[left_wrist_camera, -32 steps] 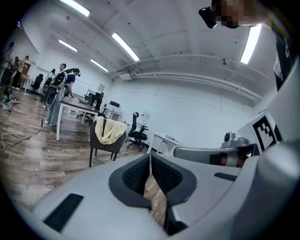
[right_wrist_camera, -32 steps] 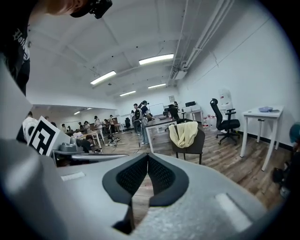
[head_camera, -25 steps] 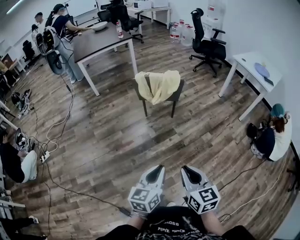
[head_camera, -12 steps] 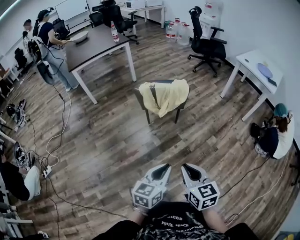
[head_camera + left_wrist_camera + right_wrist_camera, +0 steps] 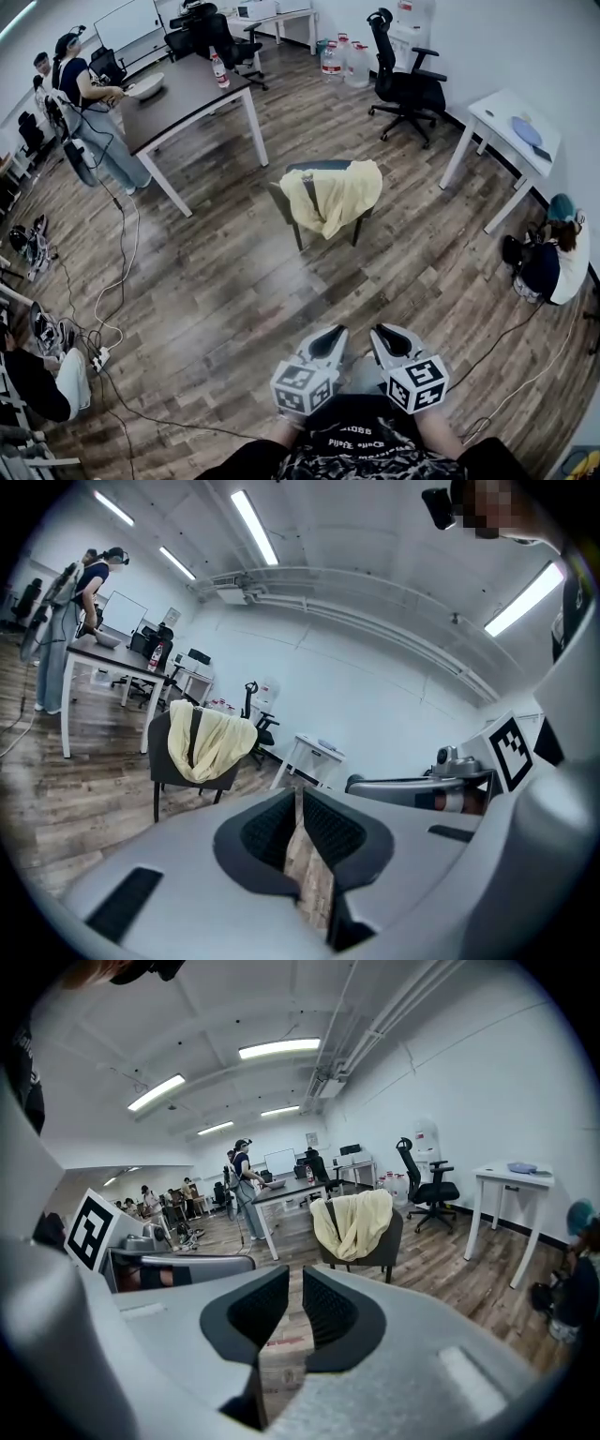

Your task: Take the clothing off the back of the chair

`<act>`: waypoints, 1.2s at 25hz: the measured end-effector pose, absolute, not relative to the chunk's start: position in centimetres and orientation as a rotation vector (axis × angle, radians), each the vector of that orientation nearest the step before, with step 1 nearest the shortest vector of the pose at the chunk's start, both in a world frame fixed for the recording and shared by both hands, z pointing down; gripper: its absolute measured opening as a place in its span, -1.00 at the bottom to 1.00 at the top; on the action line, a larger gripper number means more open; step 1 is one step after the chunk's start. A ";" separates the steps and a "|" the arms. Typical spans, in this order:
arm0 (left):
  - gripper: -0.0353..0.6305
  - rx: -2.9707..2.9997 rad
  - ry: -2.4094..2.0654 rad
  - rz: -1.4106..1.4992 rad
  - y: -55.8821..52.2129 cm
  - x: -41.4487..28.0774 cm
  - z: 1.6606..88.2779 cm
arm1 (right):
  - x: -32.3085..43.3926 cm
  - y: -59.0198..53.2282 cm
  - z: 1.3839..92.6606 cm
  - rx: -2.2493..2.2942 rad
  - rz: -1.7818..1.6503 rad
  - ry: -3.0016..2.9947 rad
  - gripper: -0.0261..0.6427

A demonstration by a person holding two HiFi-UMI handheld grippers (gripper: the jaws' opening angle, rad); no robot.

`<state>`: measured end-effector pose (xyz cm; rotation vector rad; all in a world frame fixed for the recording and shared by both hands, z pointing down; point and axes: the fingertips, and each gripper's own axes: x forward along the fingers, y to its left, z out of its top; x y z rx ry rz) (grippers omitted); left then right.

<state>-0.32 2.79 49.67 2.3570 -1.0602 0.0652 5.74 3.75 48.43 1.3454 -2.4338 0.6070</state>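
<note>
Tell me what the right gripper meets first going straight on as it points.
Probably the wooden floor, short of the chair with the yellow garment: the right gripper, its empty jaws just opening slightly, tilts down. Nothing stands between; depth is unclear.

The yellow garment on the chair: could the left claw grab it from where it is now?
Probably not yet. The left claw is close to the person's body, with a stretch of wooden floor between it and the yellow garment on the chair. Nothing blocks the way; stepping closer should do.
</note>
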 end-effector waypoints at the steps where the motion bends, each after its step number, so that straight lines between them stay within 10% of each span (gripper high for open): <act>1: -0.85 2.353 -1.068 0.062 2.6 -0.6 49.7 | 5.7 3.5 48.6 1.348 0.620 -2.429 -0.78; 18: -0.85 2.134 -1.315 0.041 -6.3 -5.9 52.1 | 4.1 -7.9 49.7 1.219 0.777 -2.564 -0.60; 30: -0.84 2.052 -1.378 0.117 -18.4 -2.8 53.3 | 7.8 -21.2 50.9 1.208 0.912 -2.584 -0.05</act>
